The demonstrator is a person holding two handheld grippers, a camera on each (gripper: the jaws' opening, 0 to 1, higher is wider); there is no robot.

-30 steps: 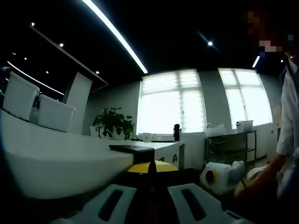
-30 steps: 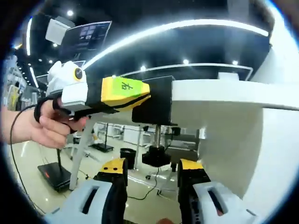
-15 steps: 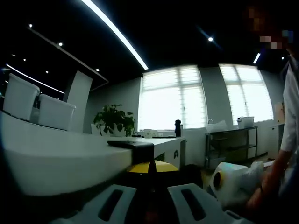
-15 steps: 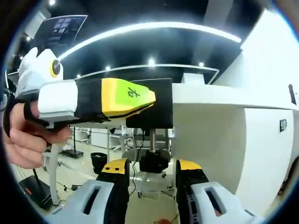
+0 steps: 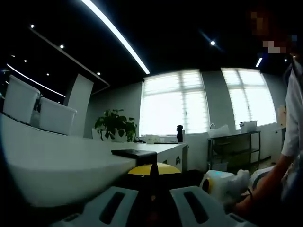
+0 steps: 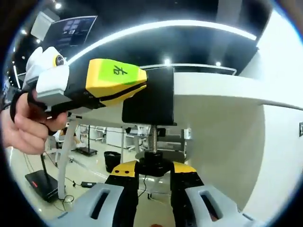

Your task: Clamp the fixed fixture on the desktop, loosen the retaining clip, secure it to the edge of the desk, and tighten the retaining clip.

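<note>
bright windows [image 5: 208,104], dark ceiling [image 5: 165,33]

We read one mark: a dark character, seemingly "右", on the green label [image 6: 117,72] atop the yellow-tipped left tool [image 6: 116,86], in the right gripper view. The hanging screen [image 6: 71,29] at upper left carries print too small to read.

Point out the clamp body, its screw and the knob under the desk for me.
clamp body [image 6: 150,101]: right gripper view, on its black side face.
screw [image 6: 153,137]: right gripper view, on the threaded shaft below the body.
knob [image 6: 154,165]: right gripper view, on the black top, between the right gripper's yellow tips.
</note>
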